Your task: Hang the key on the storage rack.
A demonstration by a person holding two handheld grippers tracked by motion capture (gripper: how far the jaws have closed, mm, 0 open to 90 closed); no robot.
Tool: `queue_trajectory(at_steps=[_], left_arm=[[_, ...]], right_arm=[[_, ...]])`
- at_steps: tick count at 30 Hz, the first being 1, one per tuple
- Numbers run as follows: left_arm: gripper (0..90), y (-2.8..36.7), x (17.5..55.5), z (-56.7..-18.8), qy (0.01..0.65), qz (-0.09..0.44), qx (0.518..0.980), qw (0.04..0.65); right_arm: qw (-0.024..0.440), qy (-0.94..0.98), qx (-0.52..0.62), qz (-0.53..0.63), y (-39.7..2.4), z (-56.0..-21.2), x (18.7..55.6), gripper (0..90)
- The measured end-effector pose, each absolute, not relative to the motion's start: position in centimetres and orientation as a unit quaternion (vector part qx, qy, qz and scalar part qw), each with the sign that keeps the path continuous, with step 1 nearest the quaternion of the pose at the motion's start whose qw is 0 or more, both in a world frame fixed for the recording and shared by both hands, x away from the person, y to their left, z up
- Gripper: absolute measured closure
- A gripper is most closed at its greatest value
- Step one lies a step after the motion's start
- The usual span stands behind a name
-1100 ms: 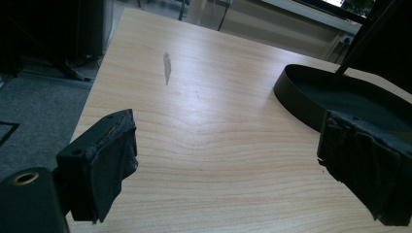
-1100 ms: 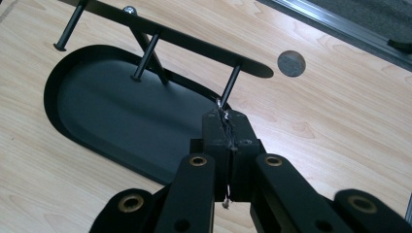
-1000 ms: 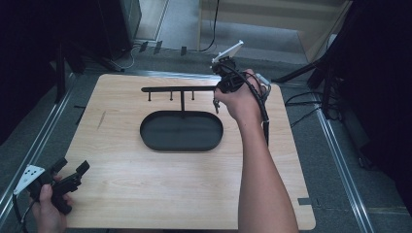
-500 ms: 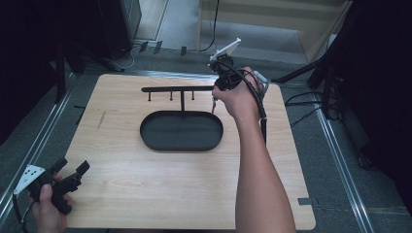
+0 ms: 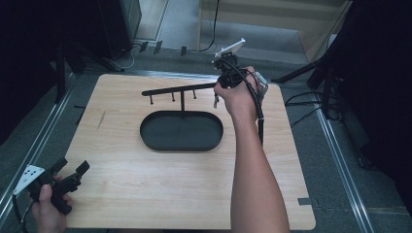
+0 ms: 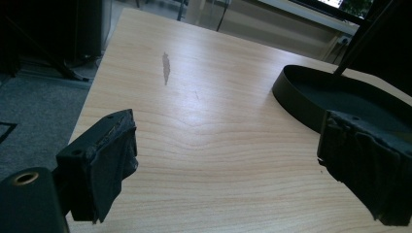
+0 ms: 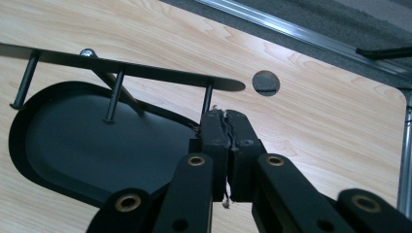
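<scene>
two grippers: the right gripper (image 7: 226,121), jaws pressed together on a thin cord-like thing i cannot identify, sits just below the right tip of the black rack's crossbar (image 7: 131,68), which runs left-right above its oval tray (image 5: 182,131) at the table's far middle, while the left gripper (image 5: 68,172), jaws apart and empty, rests at the near left corner.

The right gripper (image 7: 227,127) is raised on an outstretched arm, jaws together; the left gripper (image 5: 68,171) rests low, jaws spread
</scene>
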State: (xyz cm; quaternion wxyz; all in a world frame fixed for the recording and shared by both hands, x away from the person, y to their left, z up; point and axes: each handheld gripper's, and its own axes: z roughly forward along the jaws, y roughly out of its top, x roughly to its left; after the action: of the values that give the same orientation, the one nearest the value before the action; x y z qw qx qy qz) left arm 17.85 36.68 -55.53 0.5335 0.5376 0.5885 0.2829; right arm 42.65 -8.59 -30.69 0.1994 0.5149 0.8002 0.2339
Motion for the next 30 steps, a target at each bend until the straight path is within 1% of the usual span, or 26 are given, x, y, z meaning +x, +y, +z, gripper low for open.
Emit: queue_trajectory(at_steps=[1,2,4,5,6,7,9,10,11,12,13,14,15,18,19,20,21,22,23,24,26,27,29,30], left_arm=[[7.8,36.7,17.8,-55.5,0.589,0.283,0.538,0.534],[7.7,36.6,17.8,-55.5,0.588,0.284,0.538,0.533],[7.7,36.7,17.8,-55.5,0.588,0.284,0.539,0.533],[7.7,36.7,17.8,-55.5,0.588,0.283,0.538,0.533],[7.8,36.7,17.9,-55.5,0.588,0.284,0.539,0.533],[7.7,36.7,17.9,-55.5,0.588,0.284,0.539,0.533],[7.8,36.7,17.9,-55.5,0.588,0.284,0.54,0.531],[7.8,36.6,17.9,-55.5,0.588,0.284,0.541,0.53],[7.8,36.6,17.9,-55.5,0.588,0.284,0.541,0.53],[7.8,36.6,17.9,-55.5,0.588,0.285,0.541,0.529],[7.8,36.6,17.9,-55.5,0.588,0.285,0.541,0.529],[7.7,36.6,17.9,-55.5,0.587,0.285,0.543,0.529],[7.8,36.6,17.9,-55.5,0.587,0.285,0.543,0.529],[7.7,36.6,17.9,-55.5,0.588,0.286,0.543,0.527],[7.8,36.6,17.9,-55.5,0.588,0.286,0.543,0.527],[7.8,36.6,17.9,-55.5,0.587,0.286,0.544,0.526],[7.8,36.6,17.9,-55.5,0.587,0.286,0.544,0.526],[7.8,36.6,17.9,-55.5,0.588,0.286,0.544,0.527],[7.8,36.6,17.9,-55.5,0.588,0.286,0.544,0.527],[7.8,36.6,17.9,-55.5,0.588,0.286,0.544,0.526],[7.7,36.5,17.9,-55.5,0.587,0.285,0.544,0.527],[7.8,36.5,17.9,-55.5,0.586,0.285,0.546,0.527],[7.8,36.5,17.9,-55.5,0.586,0.285,0.546,0.526],[7.8,36.5,17.9,-55.5,0.587,0.285,0.545,0.527]], right_arm=[[0.199,0.8,0.515,0.234,-8.6,-30.7,42.6,87.1],[0.211,0.796,0.52,0.227,-8.9,-30.9,42.6,83.2],[0.212,0.791,0.528,0.227,-9.4,-31.2,42.7,79.9],[0.212,0.791,0.528,0.227,-9.4,-31.2,42.7,79.9],[0.215,0.785,0.536,0.223,-10.0,-31.6,42.7,76.9],[0.215,0.785,0.536,0.223,-10.0,-31.6,42.7,76.9],[0.207,0.784,0.543,0.22,-10.6,-32.3,42.8,72.9],[0.205,0.783,0.548,0.214,-11.2,-33.1,42.7,67.7],[0.205,0.783,0.548,0.214,-11.2,-33.1,42.7,67.7],[0.204,0.78,0.554,0.21,-11.9,-33.8,42.7,61.3],[0.204,0.78,0.554,0.21,-11.9,-33.8,42.7,61.3],[0.195,0.778,0.559,0.207,-12.5,-34.5,42.6,54.8],[0.195,0.778,0.559,0.207,-12.5,-34.5,42.6,54.8],[0.183,0.776,0.574,0.189,-13.6,-36.0,42.3,45.3],[0.183,0.776,0.574,0.189,-13.6,-36.0,42.3,45.3],[0.175,0.775,0.579,0.185,-14.1,-36.6,42.1,41.2],[0.175,0.775,0.579,0.185,-14.1,-36.6,42.1,41.2],[0.176,0.773,0.582,0.183,-14.6,-37.2,41.8,36.3],[0.176,0.773,0.582,0.183,-14.6,-37.2,41.8,36.3],[0.178,0.771,0.586,0.174,-15.0,-38.0,41.4,27.1],[0.19,0.767,0.593,0.158,-15.4,-38.9,41.1,15.7],[0.192,0.764,0.596,0.154,-15.7,-39.4,41.0,12.6],[0.193,0.762,0.599,0.153,-16.0,-39.8,40.8,12.0],[0.192,0.758,0.605,0.152,-16.4,-40.2,40.7,9.5]])
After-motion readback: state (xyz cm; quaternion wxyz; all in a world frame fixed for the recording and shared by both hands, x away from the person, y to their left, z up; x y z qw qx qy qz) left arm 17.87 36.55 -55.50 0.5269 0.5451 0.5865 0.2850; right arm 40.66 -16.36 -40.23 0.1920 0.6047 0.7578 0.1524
